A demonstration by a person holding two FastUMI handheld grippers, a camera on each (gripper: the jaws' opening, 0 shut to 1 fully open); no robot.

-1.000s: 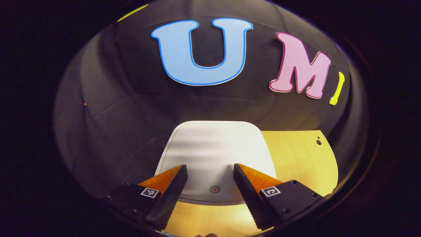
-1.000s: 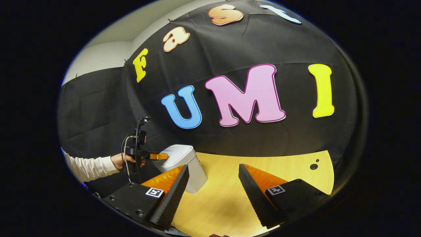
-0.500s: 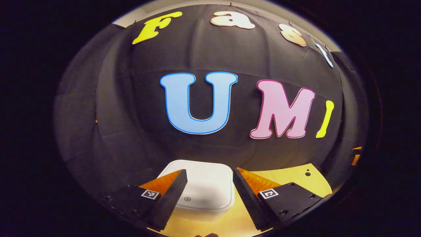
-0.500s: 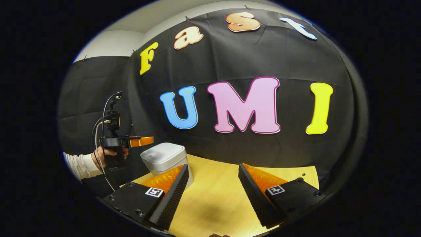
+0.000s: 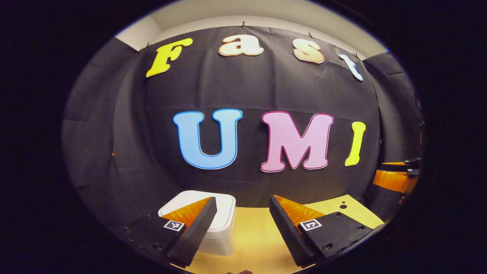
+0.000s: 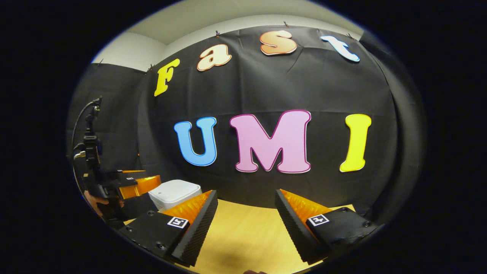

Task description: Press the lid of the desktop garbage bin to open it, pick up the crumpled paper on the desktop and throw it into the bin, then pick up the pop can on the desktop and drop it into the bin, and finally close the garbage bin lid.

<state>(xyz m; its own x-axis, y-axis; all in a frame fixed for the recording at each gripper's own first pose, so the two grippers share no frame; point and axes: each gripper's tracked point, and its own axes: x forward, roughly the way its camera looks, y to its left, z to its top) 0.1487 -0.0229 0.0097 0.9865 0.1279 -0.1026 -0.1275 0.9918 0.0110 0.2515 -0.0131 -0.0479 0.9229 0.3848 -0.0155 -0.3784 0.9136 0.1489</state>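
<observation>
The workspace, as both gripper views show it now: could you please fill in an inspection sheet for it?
Surface: light wooden desktop, small dark holes near its far right corner.
Job's things: white garbage bin at the far left, lid down; paper and can nothing seen.
Clutter: nothing seen.
Grippers: left gripper open, holding nothing, raised short of the bin; right gripper open, holding nothing, over bare desktop.
Cables: a cable arcs above the left gripper's handle.
Surroundings: black cloth wall, pale wall above.
</observation>
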